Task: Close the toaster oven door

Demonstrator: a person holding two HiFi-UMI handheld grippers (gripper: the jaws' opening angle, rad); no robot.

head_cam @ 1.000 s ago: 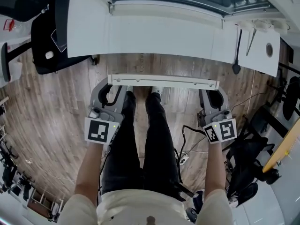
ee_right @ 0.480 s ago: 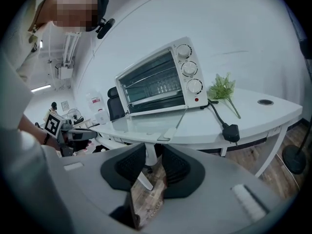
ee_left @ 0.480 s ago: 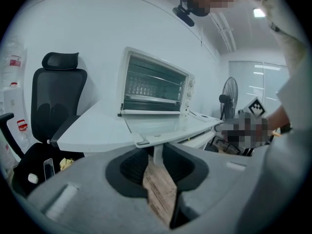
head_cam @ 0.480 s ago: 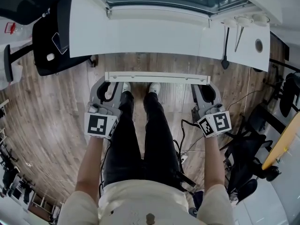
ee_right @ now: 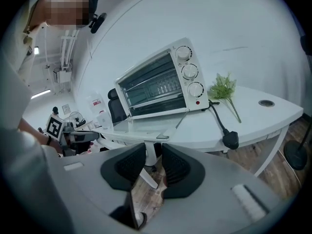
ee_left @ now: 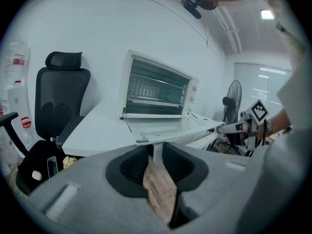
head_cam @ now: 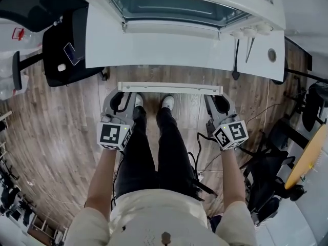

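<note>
Left gripper (head_cam: 122,97): sits at the left end of the door's front edge. Its jaws are partly closed and press on the handle (ee_left: 157,154), whose white post stands between the pads. They have just closed a little further. Taking one end leaves the other for its partner.
Door (head_cam: 170,88): open and hinged at the oven's foot. It lies about level, reaching past the table edge toward the person, and the floor shows through its glass. The edge farthest from the hinge gives a lift the most turn, which is probably why both grips sit there.
Oven (ee_right: 161,82): stands on the table (head_cam: 102,40) with its mouth uncovered, racks visible and knobs on its right side.
Right gripper (head_cam: 219,100): sits at the right end of the same edge, its jaws likewise partly closed on a handle post. Two matched grips should keep the door from twisting as it swings.
Step, as judged: the door is held but not yet raised. Closing it calls for an upward arc toward the oven front.
Plug (ee_right: 230,139): lies loose on the table, right of the door's path, so it is unlikely to catch.
</note>
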